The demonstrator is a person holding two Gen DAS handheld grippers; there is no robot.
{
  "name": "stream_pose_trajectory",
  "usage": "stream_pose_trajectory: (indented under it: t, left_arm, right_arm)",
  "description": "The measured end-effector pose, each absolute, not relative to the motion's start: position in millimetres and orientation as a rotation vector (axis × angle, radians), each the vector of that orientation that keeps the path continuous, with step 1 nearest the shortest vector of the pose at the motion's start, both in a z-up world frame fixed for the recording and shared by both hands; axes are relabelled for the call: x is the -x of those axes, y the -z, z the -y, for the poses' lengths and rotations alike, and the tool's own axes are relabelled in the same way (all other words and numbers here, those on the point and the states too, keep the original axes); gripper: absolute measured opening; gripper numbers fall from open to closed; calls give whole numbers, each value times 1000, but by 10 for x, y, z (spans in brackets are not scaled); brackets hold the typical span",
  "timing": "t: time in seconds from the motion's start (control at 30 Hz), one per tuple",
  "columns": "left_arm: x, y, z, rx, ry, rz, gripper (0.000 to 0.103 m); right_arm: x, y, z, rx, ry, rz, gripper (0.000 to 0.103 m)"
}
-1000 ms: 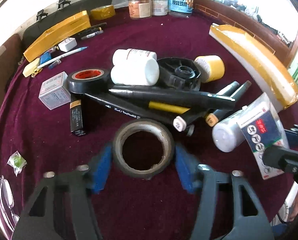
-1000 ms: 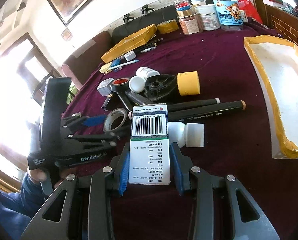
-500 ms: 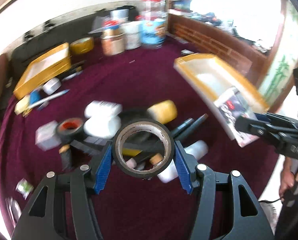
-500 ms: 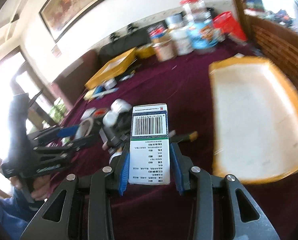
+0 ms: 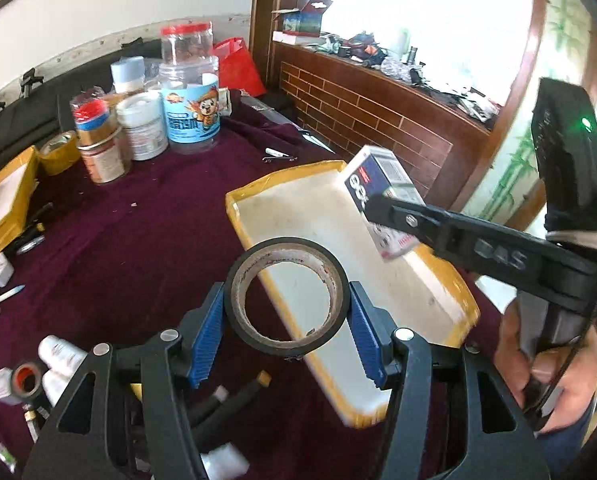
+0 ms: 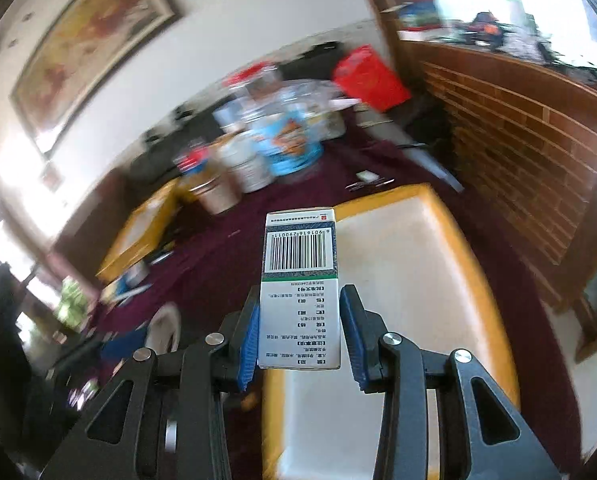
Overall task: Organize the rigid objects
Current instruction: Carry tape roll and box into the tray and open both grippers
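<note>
- Left tongs clamp the black roll of tape by its rim, over the yellow-edged white tray, seemingly for dropping.
- Right tongs pinch the white barcoded carton at its sides, at the tray's two o'clock.

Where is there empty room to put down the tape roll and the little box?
The white floor of the yellow-rimmed tray looks bare, so there is room. The maroon cloth between that tray and the jars is mostly open too. It is crowded at lower left, by the white bottles and markers. The tape roll and box are held over the tray.
</note>
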State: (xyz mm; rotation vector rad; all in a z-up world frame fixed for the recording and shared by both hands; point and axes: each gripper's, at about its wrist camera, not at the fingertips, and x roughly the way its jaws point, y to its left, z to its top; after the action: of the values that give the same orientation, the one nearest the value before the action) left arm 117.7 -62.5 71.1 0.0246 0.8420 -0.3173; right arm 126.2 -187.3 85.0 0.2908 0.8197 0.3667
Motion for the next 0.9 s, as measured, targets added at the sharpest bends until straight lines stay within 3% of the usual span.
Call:
stream_pose_trajectory:
  t: [0.37, 0.6, 0.9]
  left_arm:
    - [-1978, -213, 1010, 38, 254, -914, 57]
    - [-2121, 65, 1048, 38, 250, -974, 57]
    - [-2039, 110, 1189, -51, 243, -925, 58]
  right_arm:
    - [-2452, -192, 2146, -447, -220, -962, 34]
    - [-2537, 22, 2210, -420, -228, -985, 34]
    - [-2543, 94, 2291, -468, -241, -996, 35]
